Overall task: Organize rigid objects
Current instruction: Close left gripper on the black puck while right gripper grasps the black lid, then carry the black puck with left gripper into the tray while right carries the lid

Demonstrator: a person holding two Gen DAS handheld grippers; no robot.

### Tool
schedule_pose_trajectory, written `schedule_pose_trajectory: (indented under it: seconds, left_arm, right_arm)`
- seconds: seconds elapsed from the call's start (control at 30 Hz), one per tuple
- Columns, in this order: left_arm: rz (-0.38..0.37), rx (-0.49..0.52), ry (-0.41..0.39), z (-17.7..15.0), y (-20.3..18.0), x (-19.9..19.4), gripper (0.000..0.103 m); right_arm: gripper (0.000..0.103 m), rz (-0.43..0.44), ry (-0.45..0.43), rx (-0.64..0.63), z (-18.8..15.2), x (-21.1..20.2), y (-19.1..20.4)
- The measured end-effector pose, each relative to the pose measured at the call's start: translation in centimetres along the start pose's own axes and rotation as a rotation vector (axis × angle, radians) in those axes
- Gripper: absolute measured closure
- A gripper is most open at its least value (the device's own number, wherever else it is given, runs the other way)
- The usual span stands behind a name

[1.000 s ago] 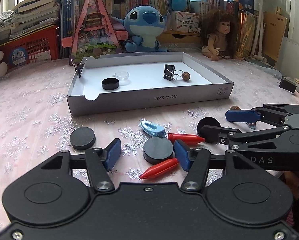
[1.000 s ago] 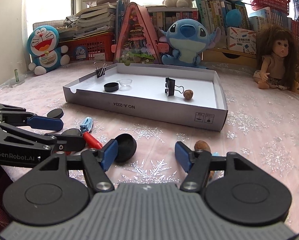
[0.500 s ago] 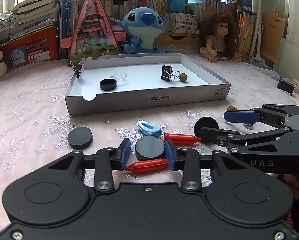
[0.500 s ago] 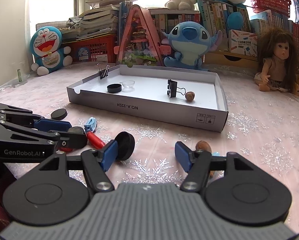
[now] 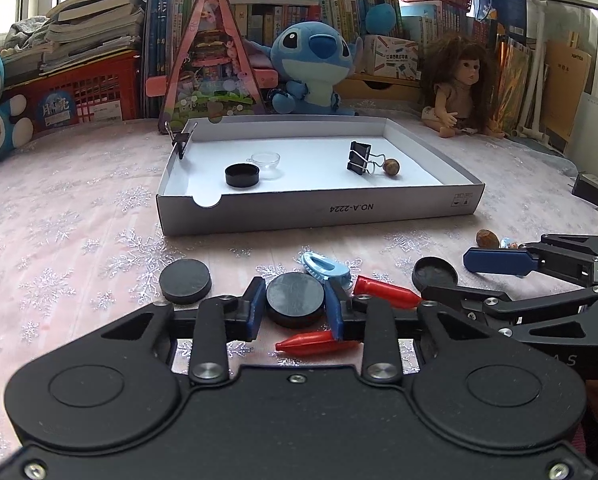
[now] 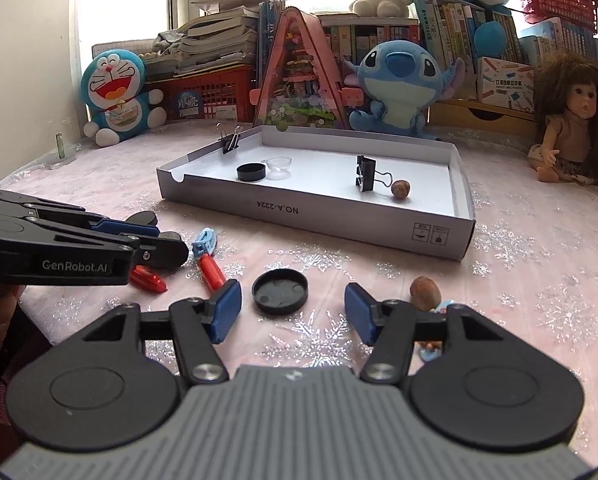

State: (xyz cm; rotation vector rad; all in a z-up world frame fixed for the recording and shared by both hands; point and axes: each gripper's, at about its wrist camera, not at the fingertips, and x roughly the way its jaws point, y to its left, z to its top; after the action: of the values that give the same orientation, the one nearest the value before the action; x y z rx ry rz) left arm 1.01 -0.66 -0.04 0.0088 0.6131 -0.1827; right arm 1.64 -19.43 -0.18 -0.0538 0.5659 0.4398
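Observation:
My left gripper [image 5: 296,312] is shut on a black round disc [image 5: 295,297] on the pink tablecloth, its blue pads against both sides. Two red crayons [image 5: 387,286] [image 5: 317,342], a light blue clip [image 5: 325,266] and another black disc [image 5: 185,280] lie around it. My right gripper [image 6: 293,312] is open, with a black lid [image 6: 280,291] lying hollow side up between its fingers. A brown nut [image 6: 424,287] sits by its right finger. The white box tray [image 5: 319,212] ahead holds a black cap [image 5: 242,175], a clear dish [image 5: 266,159], a binder clip [image 5: 359,163] and a nut [image 5: 391,167].
Stuffed toys, a doll [image 5: 459,84], books and a red crate line the back of the table. A second binder clip [image 5: 180,140] is clipped on the tray's left wall. A small black block [image 5: 587,190] lies at the far right.
My left gripper has closed from open onto the black disc. My right gripper has shifted left, so the black lid now lies between its fingers.

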Motion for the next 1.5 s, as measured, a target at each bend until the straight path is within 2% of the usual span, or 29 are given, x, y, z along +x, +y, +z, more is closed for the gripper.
schedule_pose_trajectory:
  seconds: [0.2, 0.47, 0.67, 0.8, 1.17, 1.5]
  left_arm:
    - [0.001, -0.001, 0.001, -0.1, -0.1, 0.0, 0.073]
    - [0.002, -0.002, 0.001, -0.1, -0.1, 0.0, 0.073]
    - [0.005, -0.006, 0.001, -0.1, 0.0, 0.1, 0.073]
    - [0.006, -0.007, 0.000, -0.1, 0.0, 0.1, 0.073]
    - [0.020, -0.017, -0.012, 0.4, 0.6, 0.0, 0.073]
    - [0.041, -0.046, -0.054, 2.1, 1.4, -0.2, 0.073]
  right_arm:
    - [0.044, -0.015, 0.004, -0.016, 0.0, 0.1, -0.1]
    - [0.047, -0.011, 0.005, -0.032, 0.0, 0.5, 0.4]
    - [0.053, -0.014, 0.008, -0.032, 0.2, 0.8, 0.5]
    - [0.066, -0.010, 0.010, -0.031, 0.3, 0.8, 0.5]
    - [0.066, -0.005, 0.009, -0.012, 0.6, 0.9, 0.0]
    - [0.066, -0.048, -0.021, -0.001, 1.7, 0.6, -0.8]
